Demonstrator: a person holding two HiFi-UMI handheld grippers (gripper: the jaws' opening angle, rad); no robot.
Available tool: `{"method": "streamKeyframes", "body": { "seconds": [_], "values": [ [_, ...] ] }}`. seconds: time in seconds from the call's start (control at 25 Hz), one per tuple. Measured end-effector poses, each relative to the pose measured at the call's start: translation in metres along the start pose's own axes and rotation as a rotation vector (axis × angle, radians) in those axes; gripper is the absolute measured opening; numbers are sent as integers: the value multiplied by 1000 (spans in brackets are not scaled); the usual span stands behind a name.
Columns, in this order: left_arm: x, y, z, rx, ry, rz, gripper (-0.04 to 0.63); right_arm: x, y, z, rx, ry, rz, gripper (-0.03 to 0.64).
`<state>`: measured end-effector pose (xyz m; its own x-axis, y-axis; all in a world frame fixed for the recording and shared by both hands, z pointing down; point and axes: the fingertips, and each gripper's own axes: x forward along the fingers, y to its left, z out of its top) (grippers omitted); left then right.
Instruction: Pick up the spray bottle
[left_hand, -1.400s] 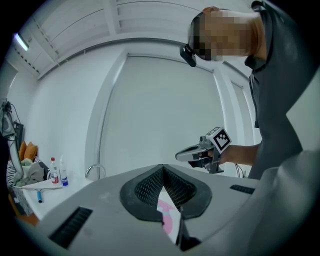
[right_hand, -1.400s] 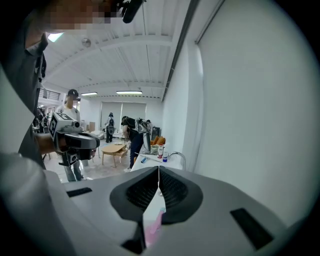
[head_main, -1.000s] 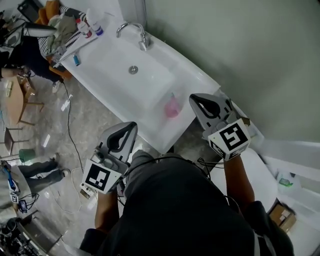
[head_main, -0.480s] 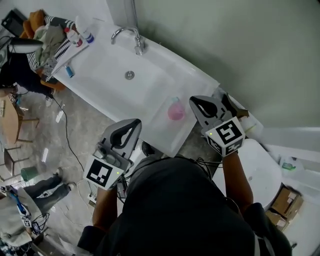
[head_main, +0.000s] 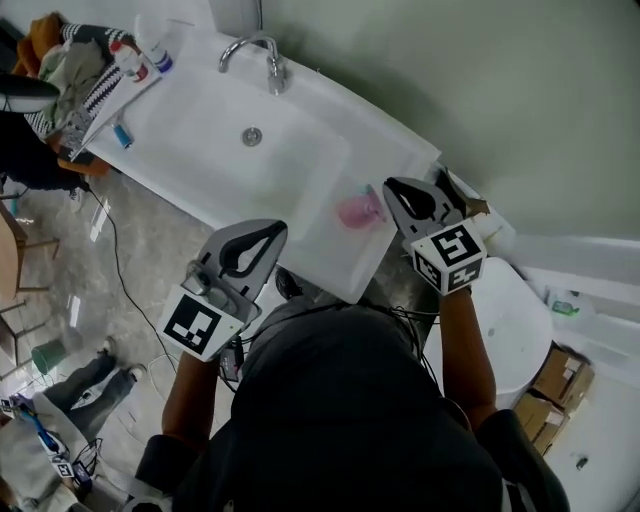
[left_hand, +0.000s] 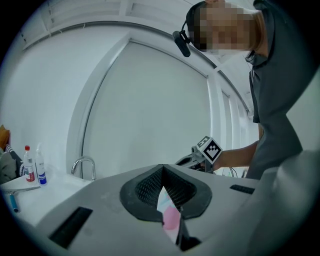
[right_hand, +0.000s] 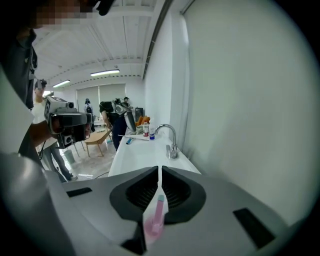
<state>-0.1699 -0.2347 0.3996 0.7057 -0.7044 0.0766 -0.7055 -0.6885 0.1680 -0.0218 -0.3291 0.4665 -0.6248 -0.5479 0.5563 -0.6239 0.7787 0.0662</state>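
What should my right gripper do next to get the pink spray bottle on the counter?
Probably open the right gripper before going any closer. Its jaws stand together, and the pink spray bottle sits on the white counter just ahead of their tips, showing through the slit between them in the right gripper view. Closed, they would likely only push it away.

A plain grey-green wall is seen behind a long white worktop, into which a basin with a round drain is sunk. A curved chrome tap is mounted at its back edge. The floor is laid in mottled grey stone, and a black cable is trailed across it. Cardboard boxes are stacked at the lower right. In the right gripper view a wooden table is set farther off, and the white ceiling is lit by strip lights.
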Motion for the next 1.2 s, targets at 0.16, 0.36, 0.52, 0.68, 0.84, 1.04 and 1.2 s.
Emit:
{"method": "streamKeyframes", "body": {
  "seconds": [0.16,0.36,0.52,0.68,0.84,1.04,1.2],
  "values": [
    [6,12,-5,-12,19,-5,2,12,-5,-10,20,39,1,11],
    [19,25,-5,-24,16,14,2,28,-18,-30,31,111,20,11],
    [26,40,-9,-23,17,38,2,40,-28,-42,34,151,31,12],
    [23,54,-20,-31,32,71,2,50,-27,-54,48,194,66,82],
    [19,66,-27,-34,32,101,2,61,-25,-62,51,224,85,159],
    [20,72,-38,-48,48,128,2,70,-26,-61,87,201,115,239],
    [25,71,-44,-66,50,139,2,70,-15,-58,100,187,182,247]
  ]
}}
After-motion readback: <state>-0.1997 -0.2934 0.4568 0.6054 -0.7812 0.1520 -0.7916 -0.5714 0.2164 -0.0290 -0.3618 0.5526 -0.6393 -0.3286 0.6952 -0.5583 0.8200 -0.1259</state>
